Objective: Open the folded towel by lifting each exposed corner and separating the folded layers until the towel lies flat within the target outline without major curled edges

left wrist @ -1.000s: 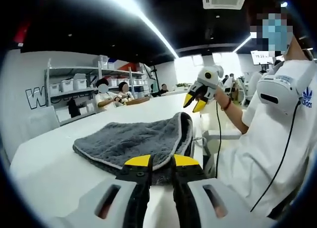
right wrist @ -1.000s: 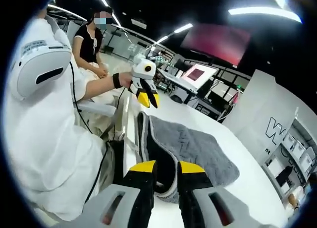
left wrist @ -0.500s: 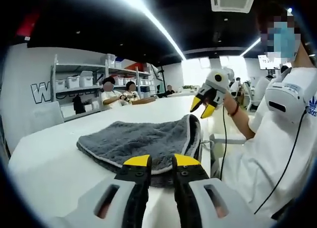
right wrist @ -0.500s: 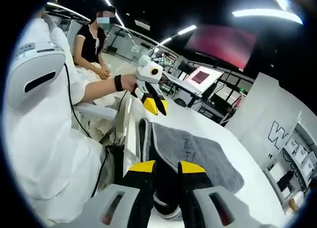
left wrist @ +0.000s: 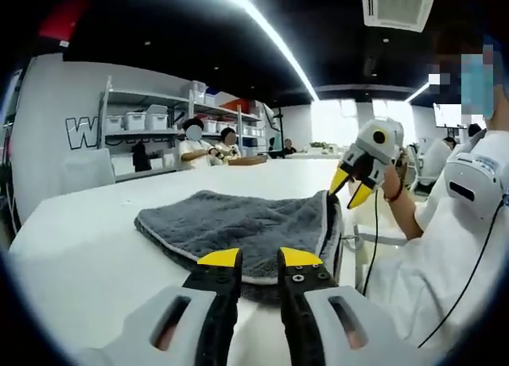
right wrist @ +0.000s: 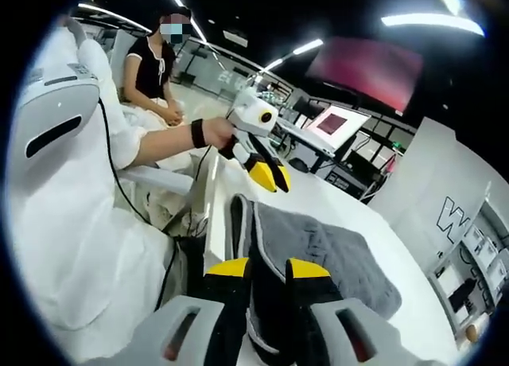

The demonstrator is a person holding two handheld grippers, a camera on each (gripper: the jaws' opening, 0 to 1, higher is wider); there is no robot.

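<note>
Care is called for at the corner grasp: only the top layer of the towel (left wrist: 238,227) should be pinched, so that the fold below is left on the bench (left wrist: 87,255) and the layers can be peeled apart rather than dragged together. The towel is seen folded, grey with a pale hem, lying on the white bench near its edge, just beyond both tools. The left tool (left wrist: 258,259) is held low before the near hem, its yellow tips set narrowly apart with nothing between them. The right tool (right wrist: 266,269) is poised over the folded edge, its tips likewise narrowly parted and empty. A lift straight up, then outward, is judged best against curled edges. One towel is counted, two tools, one bench, and no target outline can be made out.
</note>
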